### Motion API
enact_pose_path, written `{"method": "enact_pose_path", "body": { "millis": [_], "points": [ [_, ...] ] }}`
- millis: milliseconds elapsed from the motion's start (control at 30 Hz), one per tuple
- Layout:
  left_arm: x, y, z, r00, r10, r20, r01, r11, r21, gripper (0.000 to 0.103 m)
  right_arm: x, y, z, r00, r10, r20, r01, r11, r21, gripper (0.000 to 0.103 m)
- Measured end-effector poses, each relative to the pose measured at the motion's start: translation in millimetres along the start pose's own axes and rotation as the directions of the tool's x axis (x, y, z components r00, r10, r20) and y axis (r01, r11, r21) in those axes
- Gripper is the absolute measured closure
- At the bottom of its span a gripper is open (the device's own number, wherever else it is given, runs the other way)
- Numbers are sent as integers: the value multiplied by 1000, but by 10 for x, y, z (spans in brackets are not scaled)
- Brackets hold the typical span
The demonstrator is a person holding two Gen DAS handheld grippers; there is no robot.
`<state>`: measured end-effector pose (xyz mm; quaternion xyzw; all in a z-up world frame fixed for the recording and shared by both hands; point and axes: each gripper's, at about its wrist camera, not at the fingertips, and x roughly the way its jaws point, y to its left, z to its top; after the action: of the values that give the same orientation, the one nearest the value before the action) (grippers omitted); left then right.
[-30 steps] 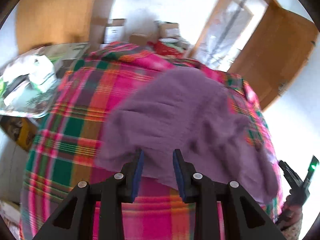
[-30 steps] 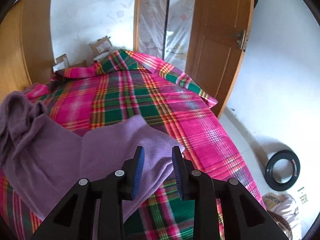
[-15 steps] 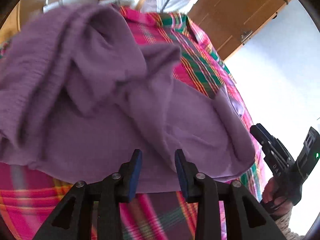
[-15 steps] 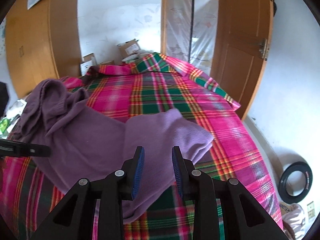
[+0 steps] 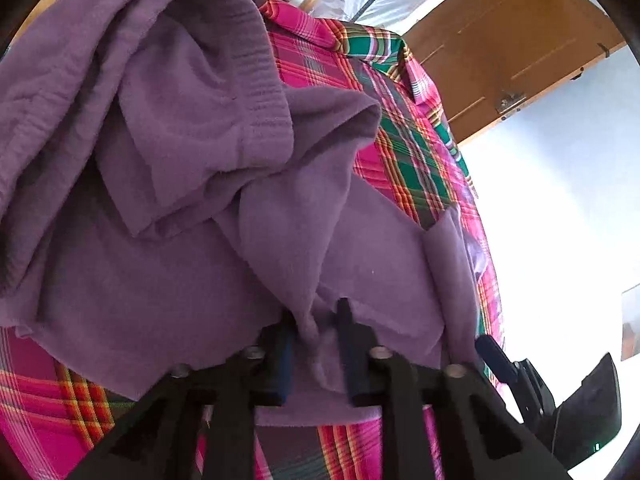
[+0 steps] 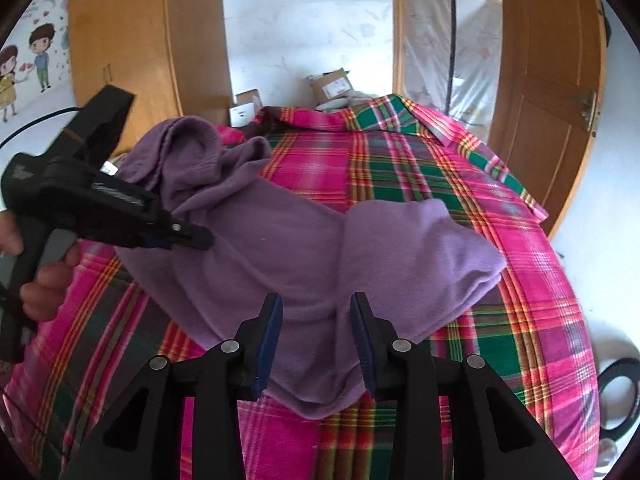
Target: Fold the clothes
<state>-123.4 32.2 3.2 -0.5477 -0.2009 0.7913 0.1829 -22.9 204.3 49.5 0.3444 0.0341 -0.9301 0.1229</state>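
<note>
A purple knitted garment (image 5: 160, 120) lies crumpled on a bed with a pink and green plaid cover (image 5: 412, 152). My left gripper (image 5: 317, 332) is pressed into its near edge, and a fold of the cloth is pinched between the narrowed fingers. In the right wrist view the garment (image 6: 300, 248) spreads across the bed (image 6: 400, 168). The left gripper (image 6: 200, 238) bites its left edge, held by a hand (image 6: 44, 280). My right gripper (image 6: 316, 320) stands open over the garment's near edge, cloth below the gap. The right gripper (image 5: 486, 346) also shows at the garment's right corner.
A wooden door (image 6: 552, 100) stands at the right and a wooden wardrobe (image 6: 120, 40) at the back left. Cardboard boxes (image 6: 332, 84) sit beyond the bed's far end. A black ring (image 6: 618, 396) lies on the floor by the bed's right side.
My left gripper has moved forward into the garment and its fingers have narrowed on a fold. It now shows in the right wrist view. The right gripper stays open near the front edge.
</note>
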Motion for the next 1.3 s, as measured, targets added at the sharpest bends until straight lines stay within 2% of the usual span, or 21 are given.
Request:
{"method": "enact_pose_path", "body": {
  "millis": [33,133,233,400,533,700,933,1033,1300],
  "points": [
    [-7,-11,9,1000,0,5,0,1000,3,92,-34,9,0,1000,-15,16,15,1000,-7,66],
    [-45,-49,45,1000,-9,26,9,1000,6,96,-121,51,-7,998,-39,56,41,999,-29,66],
    [-151,-89,96,997,-36,62,35,999,4,96,-136,147,-22,998,10,58,-5,997,-78,66],
    [-253,-192,252,992,-55,115,55,998,9,96,20,294,-63,997,76,-11,-77,990,-117,66],
    [-346,-274,377,986,-73,152,72,997,15,96,44,369,-53,999,40,-4,-40,984,-176,66],
    [-362,-357,511,978,-95,184,94,995,17,96,128,300,31,993,-112,32,116,975,-191,66],
    [-411,-377,635,968,-117,220,118,993,8,96,278,244,121,980,-197,39,201,950,-237,66],
    [-452,-379,666,966,-114,232,114,993,16,96,267,111,238,981,-188,55,195,960,-198,89],
    [-339,-363,776,967,-121,225,123,992,8,96,297,-180,659,970,-222,98,234,963,-136,95]
  ]
}}
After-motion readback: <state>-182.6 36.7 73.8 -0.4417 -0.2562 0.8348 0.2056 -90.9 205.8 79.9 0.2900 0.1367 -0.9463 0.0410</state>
